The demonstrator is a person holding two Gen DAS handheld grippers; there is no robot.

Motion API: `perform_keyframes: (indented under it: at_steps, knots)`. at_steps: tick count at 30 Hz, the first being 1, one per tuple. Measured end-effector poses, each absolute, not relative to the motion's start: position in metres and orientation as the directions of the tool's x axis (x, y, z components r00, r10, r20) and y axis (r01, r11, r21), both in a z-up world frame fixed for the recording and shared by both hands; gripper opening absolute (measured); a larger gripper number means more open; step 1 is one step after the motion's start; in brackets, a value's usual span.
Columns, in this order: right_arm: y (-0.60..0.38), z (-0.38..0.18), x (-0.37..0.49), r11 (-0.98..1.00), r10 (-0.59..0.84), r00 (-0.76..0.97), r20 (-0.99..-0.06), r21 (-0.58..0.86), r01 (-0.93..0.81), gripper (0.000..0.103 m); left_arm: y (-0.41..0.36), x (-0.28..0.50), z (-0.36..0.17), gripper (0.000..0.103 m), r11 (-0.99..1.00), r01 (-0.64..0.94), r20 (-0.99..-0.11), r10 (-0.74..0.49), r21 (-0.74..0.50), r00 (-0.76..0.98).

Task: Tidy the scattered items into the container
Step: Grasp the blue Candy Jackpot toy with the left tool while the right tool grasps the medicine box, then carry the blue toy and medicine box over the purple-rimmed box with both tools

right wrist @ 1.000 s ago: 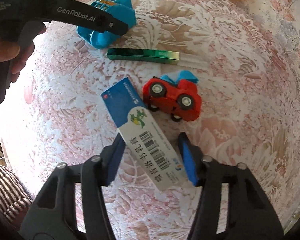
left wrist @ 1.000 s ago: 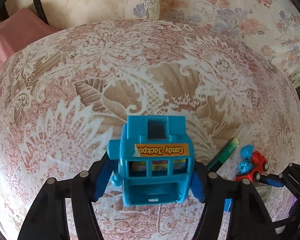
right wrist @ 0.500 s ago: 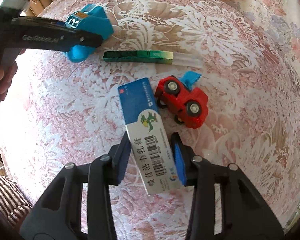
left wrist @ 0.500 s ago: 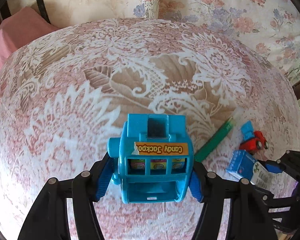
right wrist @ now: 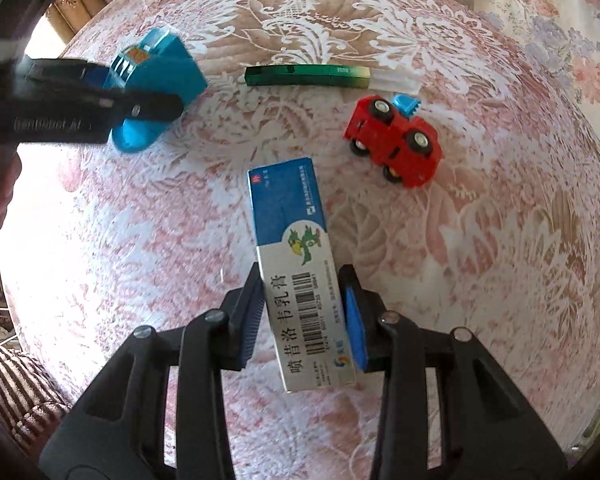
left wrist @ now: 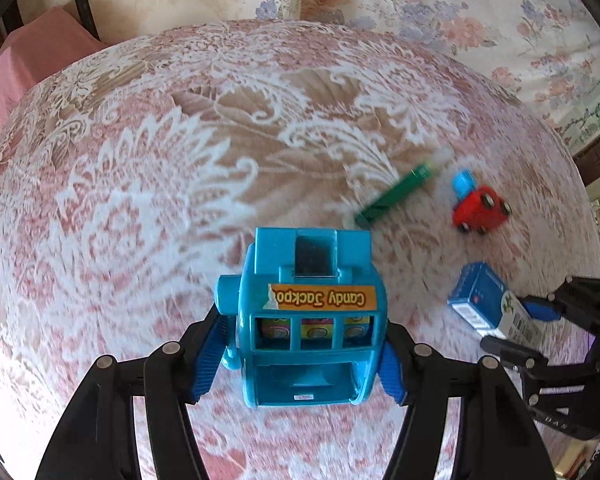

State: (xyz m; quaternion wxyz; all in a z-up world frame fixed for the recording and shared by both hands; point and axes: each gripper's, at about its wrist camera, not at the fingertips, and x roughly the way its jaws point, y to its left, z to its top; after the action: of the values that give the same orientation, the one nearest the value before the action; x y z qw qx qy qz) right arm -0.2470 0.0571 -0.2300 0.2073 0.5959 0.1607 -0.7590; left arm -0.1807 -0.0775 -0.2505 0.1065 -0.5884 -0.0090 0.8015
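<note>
My left gripper is shut on a blue "Candy Jackpot" toy machine and holds it above the lace-covered table; the toy also shows in the right wrist view. My right gripper is shut on a blue-and-white medicine box, lifted off the cloth; the box also shows in the left wrist view. A green tube and a red toy car lie on the table beyond the box. No container is in view.
The round table has a pink and white lace cloth. Floral fabric hangs behind it. A pink cushion sits at the far left. A striped fabric lies below the table's left edge.
My right gripper has closed on the medicine box and lifted it, turning it straighter. My left gripper has drawn back with the toy machine, away from the tube and car.
</note>
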Motion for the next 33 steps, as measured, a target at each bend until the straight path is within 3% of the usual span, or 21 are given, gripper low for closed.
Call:
perform_keyframes:
  at_steps: [21,33]
  knots:
    - [0.097,-0.221,-0.127,-0.905,-0.101,-0.261,-0.960,-0.020,0.425,0.040,-0.047,-0.101,-0.252,0.065,-0.955,-0.269,-0.953,0.189,-0.123,-0.237]
    - [0.153,-0.197,-0.057,-0.934,-0.076,-0.336,-0.939,-0.051,0.353,0.040,0.017,-0.080,-0.215,0.065,-0.901,-0.420,-0.937,0.231,-0.105,-0.262]
